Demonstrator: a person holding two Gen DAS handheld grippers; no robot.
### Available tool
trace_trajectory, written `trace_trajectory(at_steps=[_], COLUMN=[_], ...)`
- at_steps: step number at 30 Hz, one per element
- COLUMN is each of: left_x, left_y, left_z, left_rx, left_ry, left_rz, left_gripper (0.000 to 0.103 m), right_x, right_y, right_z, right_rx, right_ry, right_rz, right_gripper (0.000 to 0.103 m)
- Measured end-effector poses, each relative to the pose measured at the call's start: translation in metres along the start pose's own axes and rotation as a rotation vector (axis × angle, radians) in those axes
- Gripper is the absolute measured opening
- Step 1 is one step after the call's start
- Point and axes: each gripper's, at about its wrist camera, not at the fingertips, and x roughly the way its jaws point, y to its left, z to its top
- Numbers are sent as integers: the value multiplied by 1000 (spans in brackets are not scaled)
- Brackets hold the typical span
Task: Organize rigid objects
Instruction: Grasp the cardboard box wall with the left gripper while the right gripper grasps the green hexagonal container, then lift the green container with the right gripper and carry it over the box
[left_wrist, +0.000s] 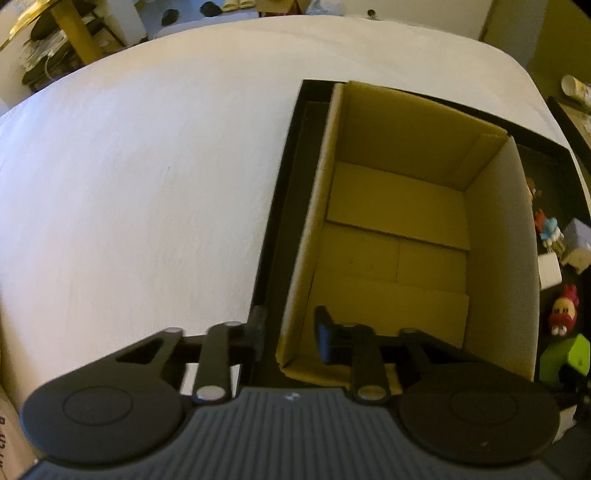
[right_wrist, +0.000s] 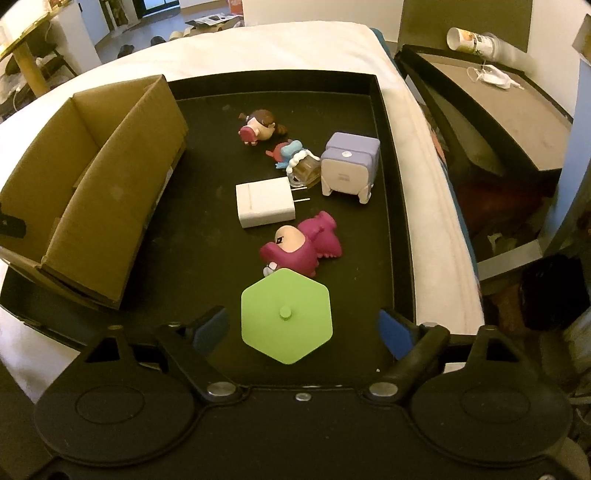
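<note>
An open, empty cardboard box (left_wrist: 399, 236) stands in the left part of a black tray (right_wrist: 384, 206) on a white bed; it also shows in the right wrist view (right_wrist: 92, 192). My left gripper (left_wrist: 290, 334) is open, its fingers either side of the box's near left wall. My right gripper (right_wrist: 303, 332) is open and empty, with a green hexagonal container (right_wrist: 286, 315) between its fingers. Beyond lie a magenta toy figure (right_wrist: 301, 245), a white charger (right_wrist: 266, 206), a purple-and-white device (right_wrist: 349, 166), a small bottle with a blue-red figure (right_wrist: 295, 162) and a brown-haired figure (right_wrist: 260, 127).
The white bed (left_wrist: 147, 184) spreads left of the tray. A dark side table (right_wrist: 491, 107) with a paper cup (right_wrist: 469, 38) and a face mask (right_wrist: 493, 75) stands to the right of the bed. Floor clutter and furniture lie beyond.
</note>
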Motion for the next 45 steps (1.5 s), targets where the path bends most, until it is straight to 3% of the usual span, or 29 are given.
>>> trace_trajectory(at_steps=[4, 13, 27, 45], left_x=[-3, -8, -10, 15], left_y=[-3, 2, -4, 7], left_z=[-2, -8, -11, 5], left_rx=[20, 35, 104, 33], left_ry=[-14, -18, -11, 42], left_rz=[1, -61, -79, -80], left_gripper=[11, 9, 9, 9], right_x=[-1, -16, -53, -87], right_y=[1, 2, 23, 66], right_z=[2, 4, 24, 49], right_rx=[3, 2, -19, -119], right_ry=[-13, -52, -158, -233], right_rz=[-5, 14, 64, 133], right_gripper=[52, 52, 52, 52])
